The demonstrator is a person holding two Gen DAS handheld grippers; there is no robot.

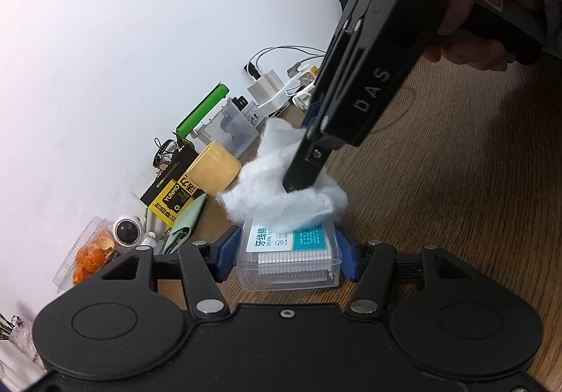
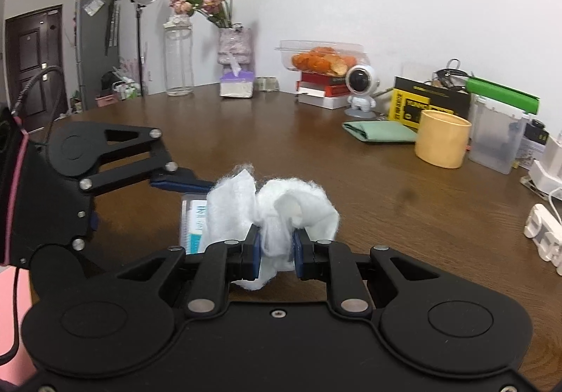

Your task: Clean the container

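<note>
Wood-grain table [image 2: 351,181] carries everything; places are given rel. to the clear floss-pick container [image 1: 288,262], the task's thing, which lies flat on the tabletop near its front edge.

Largest first: 2 grippers are seen. The left gripper [image 1: 286,260] is closed around the container, blue pads pressed on both short sides, so the box is pinned in place. The right gripper [image 2: 277,248] is clamped narrow on a wad of white cloth [image 2: 281,209], and that cloth is draped over the far part of the container's labelled lid, touching it.

Step in hand, as judged: lid is being wiped w/ the cloth while the box is steadied. Next move prob. calls for the cloth to be dragged across the rest of the lid toward the near edge, w/ light downward pressure, and the left grip kept firm so the box is not slid; sides would need the box turned.

Counts, beyond the container along the wall: 1 yellow cup [image 2: 442,139], 1 translucent storage box [image 2: 495,139], 1 black-yellow carton [image 2: 428,104], 1 green folded cloth [image 2: 379,132], 1 small astronaut figure [image 2: 360,86], 1 clear tub of orange peel [image 2: 323,57], 1 vase of flowers [image 2: 233,44]. Chargers and cables are too tangled to be counted.
</note>
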